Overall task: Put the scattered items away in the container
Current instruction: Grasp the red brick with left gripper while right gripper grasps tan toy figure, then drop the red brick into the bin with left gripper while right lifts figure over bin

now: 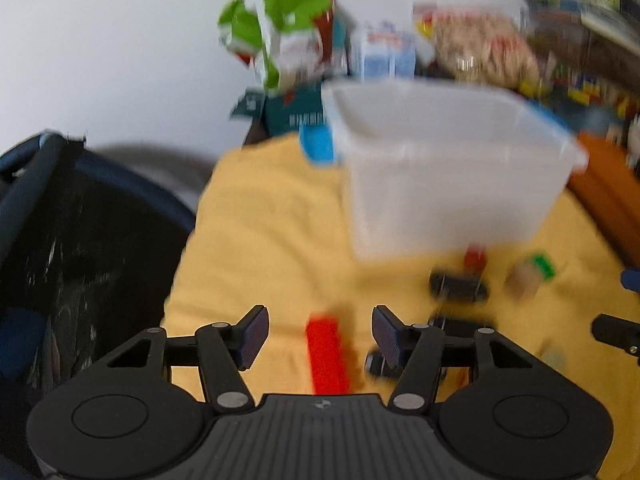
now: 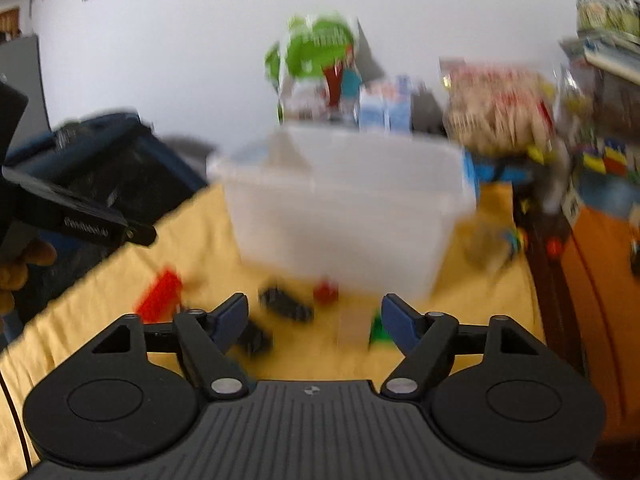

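Two grippers are in view, and both stand with their jaws wide apart and hold nothing. Between the pads of the left gripper [image 1: 320, 336] lies one long red brick [image 1: 326, 356] on the yellow cloth [image 1: 256, 232], but the pads do not touch it. The right gripper [image 2: 314, 320] hangs over the cloth with one tan block [image 2: 354, 326] and one green piece [image 2: 378, 332] lying below its gap, just beside its right-hand pad, and not gripped. One container [image 1: 448, 184] stands on the cloth behind the scattered items; it is a translucent white plastic tub, rectangular, with a rim that turns outward, and I can see nothing inside it. In front of it lie one small red piece [image 1: 475, 258] and about three black parts with wheels [image 1: 458, 286], though the blur makes this count not sure. Behind the tub stand one green and white bag [image 1: 280, 28], one pale blue carton [image 1: 388, 56] and one clear bag of beige contents [image 1: 484, 50]. All printing on them is too blurred to read. One dark basket [image 1: 80, 240] stands at the left of the cloth.
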